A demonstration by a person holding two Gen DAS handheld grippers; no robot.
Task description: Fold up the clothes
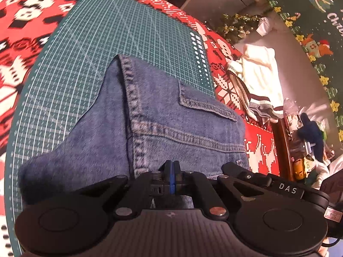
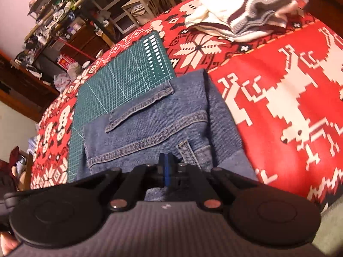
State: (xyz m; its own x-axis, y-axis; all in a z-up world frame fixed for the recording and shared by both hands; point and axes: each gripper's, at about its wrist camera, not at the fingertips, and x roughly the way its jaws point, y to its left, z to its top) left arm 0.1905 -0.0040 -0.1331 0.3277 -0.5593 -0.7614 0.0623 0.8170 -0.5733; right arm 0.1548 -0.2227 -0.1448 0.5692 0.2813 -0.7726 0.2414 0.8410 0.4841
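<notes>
A pair of blue denim jeans (image 1: 171, 128) lies partly folded on a green cutting mat (image 1: 96, 42), back pocket flap facing up. My left gripper (image 1: 172, 171) is shut on the near edge of the jeans and lifts it. In the right wrist view the jeans (image 2: 154, 126) lie across the mat (image 2: 120, 81) and the red tablecloth. My right gripper (image 2: 166, 167) is shut on the near waistband edge beside a belt loop.
A red and white patterned tablecloth (image 2: 278, 107) covers the table. A white knit sweater with dark stripes (image 2: 246, 10) lies bunched at the far side, also in the left wrist view (image 1: 257, 81). Cluttered shelves (image 2: 53, 32) stand beyond the table.
</notes>
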